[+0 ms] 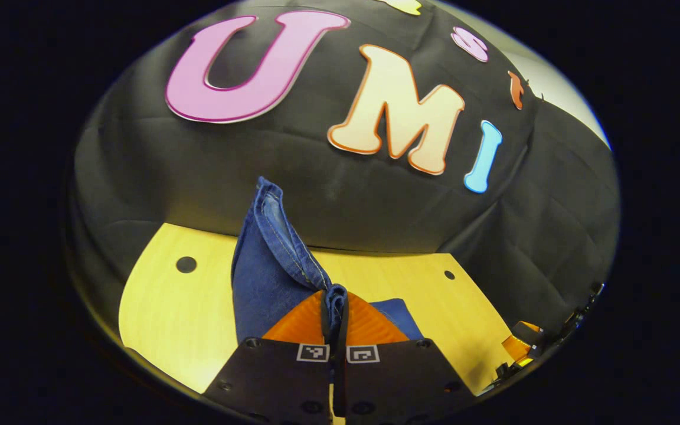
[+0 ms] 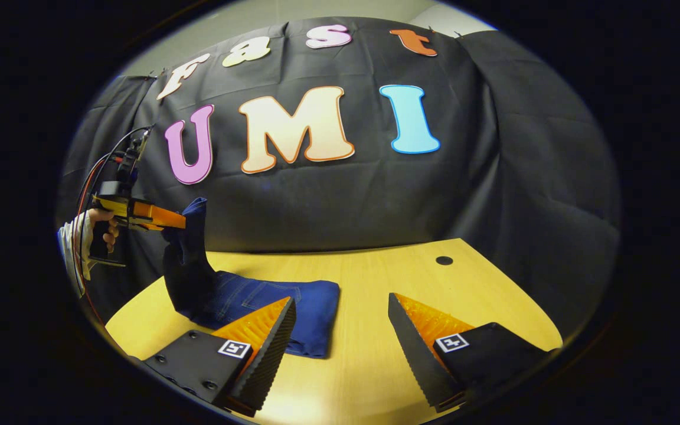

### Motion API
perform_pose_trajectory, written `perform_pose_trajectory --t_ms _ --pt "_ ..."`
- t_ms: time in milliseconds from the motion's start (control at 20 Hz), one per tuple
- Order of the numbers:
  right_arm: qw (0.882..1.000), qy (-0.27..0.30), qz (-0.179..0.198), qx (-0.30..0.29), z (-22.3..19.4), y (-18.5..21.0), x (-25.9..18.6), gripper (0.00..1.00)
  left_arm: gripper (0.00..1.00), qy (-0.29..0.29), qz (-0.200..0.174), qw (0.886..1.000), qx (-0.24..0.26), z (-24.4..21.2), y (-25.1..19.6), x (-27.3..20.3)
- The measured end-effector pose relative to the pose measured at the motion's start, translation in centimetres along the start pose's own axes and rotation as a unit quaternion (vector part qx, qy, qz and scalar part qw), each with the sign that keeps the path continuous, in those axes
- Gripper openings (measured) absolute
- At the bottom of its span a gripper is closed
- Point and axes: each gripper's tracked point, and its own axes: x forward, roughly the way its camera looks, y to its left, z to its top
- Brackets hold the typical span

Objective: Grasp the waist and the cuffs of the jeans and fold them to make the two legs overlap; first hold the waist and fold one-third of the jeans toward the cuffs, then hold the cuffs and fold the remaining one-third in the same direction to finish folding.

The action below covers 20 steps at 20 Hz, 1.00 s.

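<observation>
The blue jeans (image 2: 269, 304) lie partly folded on the yellow table (image 2: 411, 277), left of centre in the right gripper view. One end of them is lifted off the table and hangs from my left gripper (image 2: 169, 221), which a hand (image 2: 89, 236) holds. In the left gripper view, my left gripper (image 1: 335, 298) is shut on a fold of the denim, and a stitched edge of the jeans (image 1: 269, 248) stands up in front of it. My right gripper (image 2: 343, 330) is open and low over the table, just right of the folded part, with nothing between its fingers.
The black cloth wall rises directly behind the table's far edge. Small round holes (image 2: 444, 260) (image 1: 186, 264) are set in the tabletop. Bare wood (image 2: 464, 295) stretches right of the jeans. The right gripper (image 1: 523, 342) shows at the right edge of the left gripper view.
</observation>
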Motion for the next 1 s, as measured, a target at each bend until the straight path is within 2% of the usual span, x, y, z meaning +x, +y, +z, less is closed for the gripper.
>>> perform_pose_trajectory --t_ms 350,400,450,650,700,750,800,850,950,1000 --pt "1.0 0.011 -0.021 -0.006 -0.9 -5.9 -1.9 0.98 0.0 0.032 -0.03 0.999 0.024 -5.1 -6.6 5.6" --pt "1.0 0.013 -0.022 -0.01 -1.0 -6.5 -2.0 0.94 0.0 0.038 -0.03 0.998 0.025 -6.2 -7.3 6.3" --pt "1.0 0.015 -0.021 -0.013 -1.1 -7.1 -2.1 0.98 0.0 0.046 -0.029 0.998 0.028 -7.3 -7.9 7.1" --pt "0.999 0.024 -0.013 -0.019 -1.2 -8.1 -2.3 0.98 0.0 0.069 0.016 0.996 0.055 -11.4 -7.8 9.6" --pt "1.0 0.023 -0.009 -0.019 -1.1 -8.0 -2.3 0.94 0.02 0.07 0.019 0.996 0.054 -12.1 -7.8 9.8" --pt "1.0 0.019 -0.005 -0.018 -0.4 -7.6 -2.4 0.98 0.04 0.064 0.012 0.997 0.046 -12.2 -8.5 9.7" --pt "1.0 0.011 -0.002 -0.017 0.4 -7.3 -2.7 0.98 0.12 0.054 0.006 0.998 0.034 -11.9 -9.1 9.5" --pt "1.0 -0.002 0.002 -0.016 1.4 -6.7 -2.9 0.98 0.4 0.032 0.003 0.999 0.026 -11.3 -9.6 8.7" --pt "1.0 -0.023 0.014 -0.011 3.3 -4.7 -3.5 0.98 0.95 -0.036 0.023 0.998 0.046 -7.9 -9.8 5.2" --pt "0.999 -0.034 0.02 -0.008 4.2 -3.6 -4.0 0.98 0.95 -0.071 0.036 0.995 0.061 -6.2 -9.5 2.7"
